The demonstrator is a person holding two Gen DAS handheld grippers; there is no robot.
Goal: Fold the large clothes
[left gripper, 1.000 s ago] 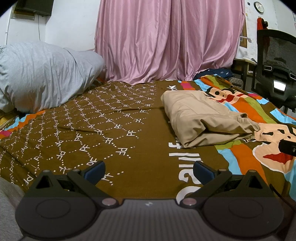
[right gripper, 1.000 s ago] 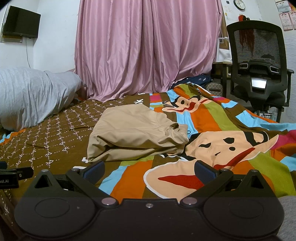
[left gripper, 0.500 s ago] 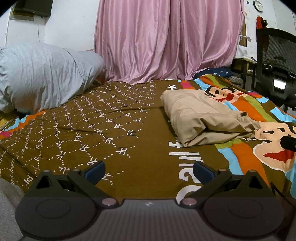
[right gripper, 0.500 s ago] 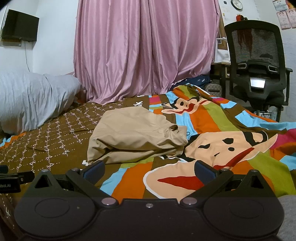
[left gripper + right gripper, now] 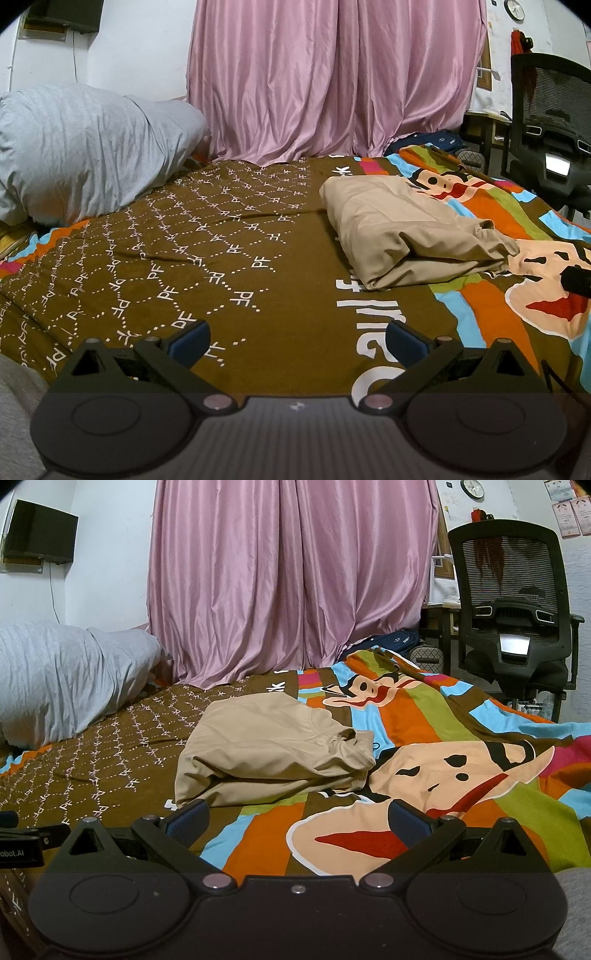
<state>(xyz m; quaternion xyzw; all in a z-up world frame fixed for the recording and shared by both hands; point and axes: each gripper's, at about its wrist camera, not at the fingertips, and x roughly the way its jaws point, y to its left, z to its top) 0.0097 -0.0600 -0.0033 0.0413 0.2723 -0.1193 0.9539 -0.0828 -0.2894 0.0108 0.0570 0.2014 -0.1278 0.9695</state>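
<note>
A beige garment (image 5: pixel 410 232) (image 5: pixel 273 746) lies folded into a thick rectangle on the bed, resting on a brown and multicoloured cartoon blanket (image 5: pixel 221 266) (image 5: pixel 461 738). My left gripper (image 5: pixel 297 341) is open and empty, held low over the brown part of the blanket, short of the garment and to its left. My right gripper (image 5: pixel 297 821) is open too, with nothing between its blue-padded fingers, just in front of the garment's near edge. Part of the other gripper shows at the left edge of the right wrist view.
A large grey pillow (image 5: pixel 81 147) (image 5: pixel 62 675) lies at the left of the bed. Pink curtains (image 5: pixel 332 77) (image 5: pixel 288 576) hang behind. A black mesh office chair (image 5: pixel 513 605) (image 5: pixel 554 122) stands at the right by a desk. A dark screen (image 5: pixel 38 531) hangs on the wall.
Both grippers have drifted slightly; the right one has edged a little closer to the garment. The garment has not moved and both grippers stay open.
</note>
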